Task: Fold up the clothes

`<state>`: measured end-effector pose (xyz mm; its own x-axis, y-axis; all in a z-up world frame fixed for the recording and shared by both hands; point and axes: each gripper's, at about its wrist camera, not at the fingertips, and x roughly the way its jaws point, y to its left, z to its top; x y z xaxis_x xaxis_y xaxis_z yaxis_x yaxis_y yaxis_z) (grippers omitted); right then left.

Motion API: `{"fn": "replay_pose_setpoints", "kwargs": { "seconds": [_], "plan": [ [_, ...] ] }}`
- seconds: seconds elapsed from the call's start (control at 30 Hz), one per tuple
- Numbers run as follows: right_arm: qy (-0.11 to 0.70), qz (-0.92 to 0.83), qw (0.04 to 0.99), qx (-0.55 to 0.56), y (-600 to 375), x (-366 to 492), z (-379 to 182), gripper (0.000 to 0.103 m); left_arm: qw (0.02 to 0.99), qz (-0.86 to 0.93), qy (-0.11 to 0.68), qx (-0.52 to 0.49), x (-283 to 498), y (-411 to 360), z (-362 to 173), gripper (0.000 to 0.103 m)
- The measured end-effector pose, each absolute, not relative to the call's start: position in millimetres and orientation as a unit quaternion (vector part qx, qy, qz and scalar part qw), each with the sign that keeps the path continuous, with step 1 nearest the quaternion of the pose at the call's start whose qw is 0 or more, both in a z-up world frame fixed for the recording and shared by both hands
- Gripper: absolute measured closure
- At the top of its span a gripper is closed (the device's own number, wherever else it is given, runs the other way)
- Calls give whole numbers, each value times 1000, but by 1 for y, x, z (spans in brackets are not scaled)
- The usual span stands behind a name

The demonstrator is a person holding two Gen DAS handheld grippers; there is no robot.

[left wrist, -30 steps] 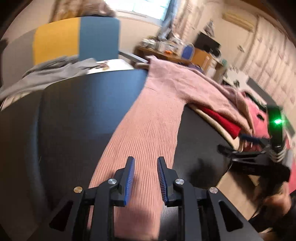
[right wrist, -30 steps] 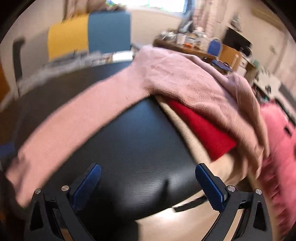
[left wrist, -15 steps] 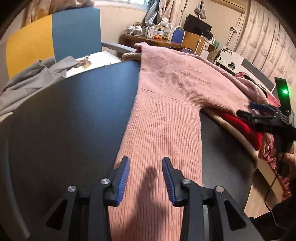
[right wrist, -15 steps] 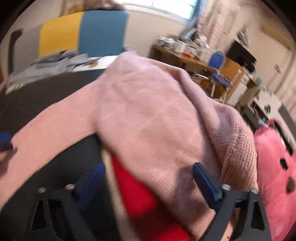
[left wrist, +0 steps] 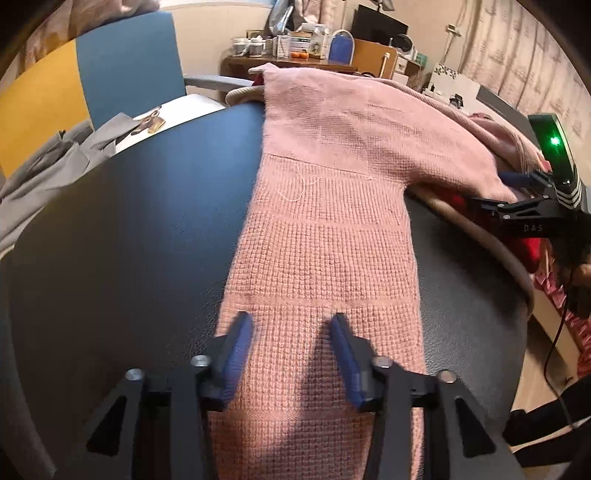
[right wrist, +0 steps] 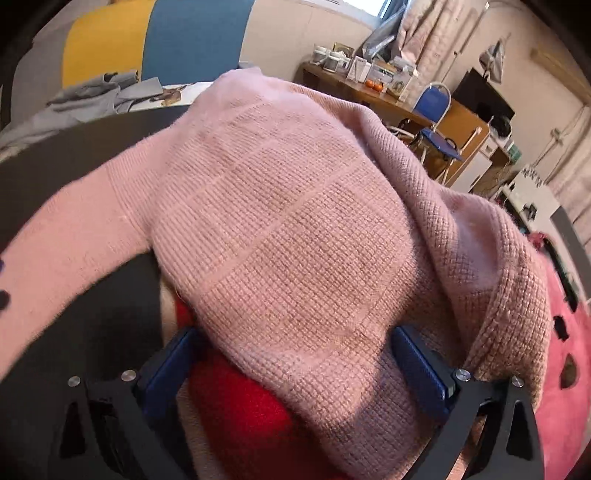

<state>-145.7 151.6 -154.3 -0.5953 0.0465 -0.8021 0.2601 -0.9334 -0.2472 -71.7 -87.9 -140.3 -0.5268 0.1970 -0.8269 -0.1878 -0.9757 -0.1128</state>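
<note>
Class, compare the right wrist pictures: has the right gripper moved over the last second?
Yes. The right gripper went from over the black table onto the pink sweater; its jaws, opening, straddle it.

A blue and yellow chair back (left wrist: 122,62) stands behind the dark counter (left wrist: 129,236). Farther back is a brown desk (right wrist: 373,96) crowded with white mugs (right wrist: 330,59), boxes and some oranges (right wrist: 373,85). A blue folding chair (right wrist: 437,107) sits near the desk. A black screen (right wrist: 484,98) stands on a wooden cabinet (left wrist: 373,57). Pale patterned curtains (left wrist: 517,55) hang at the right. The walls are cream, and daylight comes in through a window (right wrist: 380,5).
</note>
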Motion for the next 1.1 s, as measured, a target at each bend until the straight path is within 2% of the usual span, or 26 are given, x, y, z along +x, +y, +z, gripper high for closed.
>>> {"fn": "replay_pose_setpoints", "kwargs": {
  "seconds": [0.07,0.13,0.2,0.23,0.27,0.33,0.4,0.5,0.57,0.67,0.7,0.77,0.8,0.83,0.87,0.93,1.0,1.1],
  "plan": [
    [156,-881,65,443,156,-143,-149,4,114,875,-33,-469,-70,-93,-138,96],
    [142,-886,64,437,160,-141,-142,22,115,880,-62,-457,-65,-100,-134,96],
    [129,-885,67,442,161,-142,-140,29,114,882,-108,-445,-62,-110,-128,97],
    [122,-884,68,446,162,-142,-139,42,115,882,-125,-439,-62,-115,-124,97],
    [116,-883,69,449,163,-143,-139,49,116,883,-141,-433,-62,-120,-120,97],
    [100,-882,73,456,165,-145,-138,71,122,886,-153,-420,-58,-123,-112,97],
    [73,-880,79,463,169,-146,-137,82,128,889,-160,-409,-54,-125,-105,97],
    [24,-872,97,478,174,-148,-141,90,129,891,-161,-406,-48,-127,-102,97],
    [10,-865,108,491,172,-150,-147,90,128,882,-159,-424,-50,-129,-110,97],
    [-5,-861,118,495,174,-151,-151,85,119,882,-151,-430,-47,-132,-116,96],
    [-7,-860,125,495,174,-151,-151,80,122,880,-147,-434,-47,-132,-118,95],
    [13,-858,149,491,168,-148,-153,59,127,880,-139,-437,-46,-131,-121,92],
    [21,-857,159,489,164,-147,-154,42,130,883,-137,-430,-45,-130,-121,87],
    [24,-857,168,487,159,-146,-154,31,134,883,-142,-428,-45,-131,-121,85],
    [28,-856,176,485,154,-145,-154,27,138,881,-147,-427,-46,-132,-121,83],
    [35,-854,193,482,144,-143,-155,9,142,877,-138,-437,-50,-126,-126,74],
    [58,-854,196,479,133,-142,-160,5,147,873,-126,-448,-54,-120,-131,74],
    [106,-854,173,479,121,-141,-172,6,150,864,-97,-470,-59,-106,-141,73]
  ]
}}
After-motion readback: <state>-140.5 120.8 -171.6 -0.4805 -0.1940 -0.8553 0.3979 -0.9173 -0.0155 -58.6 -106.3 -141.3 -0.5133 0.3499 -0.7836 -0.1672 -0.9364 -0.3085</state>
